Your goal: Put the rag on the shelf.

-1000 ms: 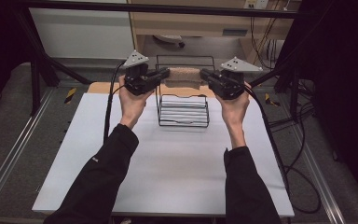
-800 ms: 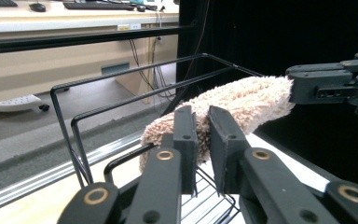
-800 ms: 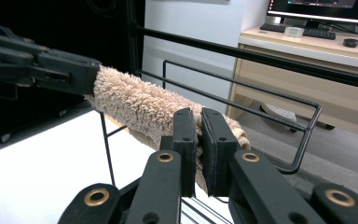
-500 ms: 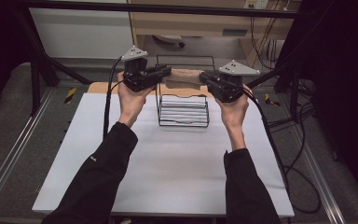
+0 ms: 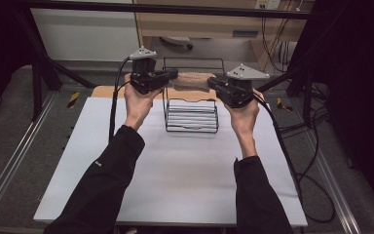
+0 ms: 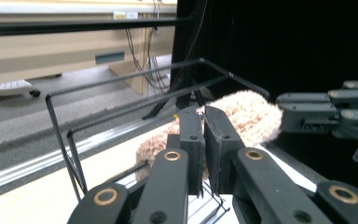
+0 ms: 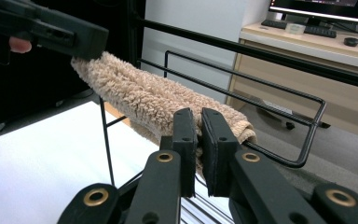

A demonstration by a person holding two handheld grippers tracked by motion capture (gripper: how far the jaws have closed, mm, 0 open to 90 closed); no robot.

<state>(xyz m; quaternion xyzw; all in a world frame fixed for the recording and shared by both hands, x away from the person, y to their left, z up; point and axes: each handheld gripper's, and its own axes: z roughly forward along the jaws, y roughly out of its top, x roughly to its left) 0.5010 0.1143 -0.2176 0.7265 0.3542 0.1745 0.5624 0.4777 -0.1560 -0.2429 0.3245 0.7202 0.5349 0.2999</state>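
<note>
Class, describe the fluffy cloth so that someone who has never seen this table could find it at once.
Start at the white table and find the black wire rack at its far edge. Stretched above the rack, between the left gripper and the right gripper, which each pinch one end, is the towel. It is tan and fuzzy, the one soft thing among black metal.

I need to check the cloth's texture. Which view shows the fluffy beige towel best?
The right gripper view: the fluffy beige towel stretches along the black wire rack, pile sharp, its near end pinched in the right claw. The left gripper view has it partly behind the left claw. The high view gives a small, distant strip.
</note>
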